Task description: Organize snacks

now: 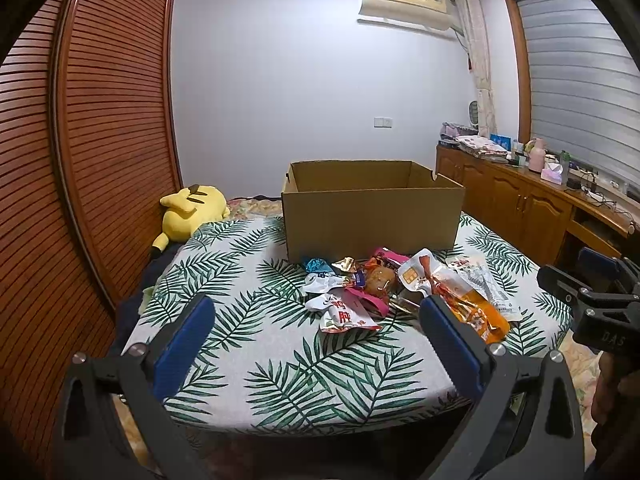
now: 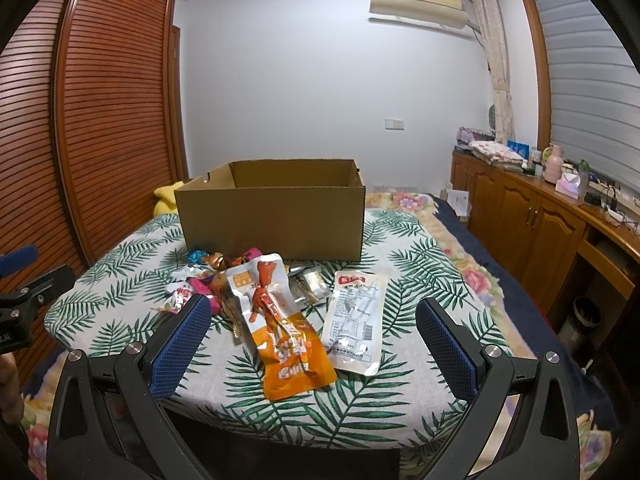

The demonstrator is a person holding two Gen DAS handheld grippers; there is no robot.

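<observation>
An open cardboard box (image 1: 372,216) (image 2: 272,212) stands on a leaf-print cloth, and nothing shows inside it. A heap of snack packets lies in front of it. Among them are an orange chicken-foot pack (image 2: 286,340) (image 1: 472,312), a white clear pack (image 2: 356,320) (image 1: 484,284), a white and red packet (image 1: 340,314) and pink wrappers (image 1: 370,300). My left gripper (image 1: 316,312) stands open, near side of the heap, holding nothing. My right gripper (image 2: 314,318) is open too, its fingers on either side of the orange and white packs but nearer than them. The right gripper's body (image 1: 592,300) shows at the left wrist view's right edge.
The leaf-print cloth (image 1: 280,360) covers a small table over a floral bed (image 2: 460,264). A yellow plush toy (image 1: 188,212) lies left of the box. A slatted wooden wardrobe (image 1: 100,140) is on the left. Wooden cabinets (image 2: 540,224) with clutter line the right wall.
</observation>
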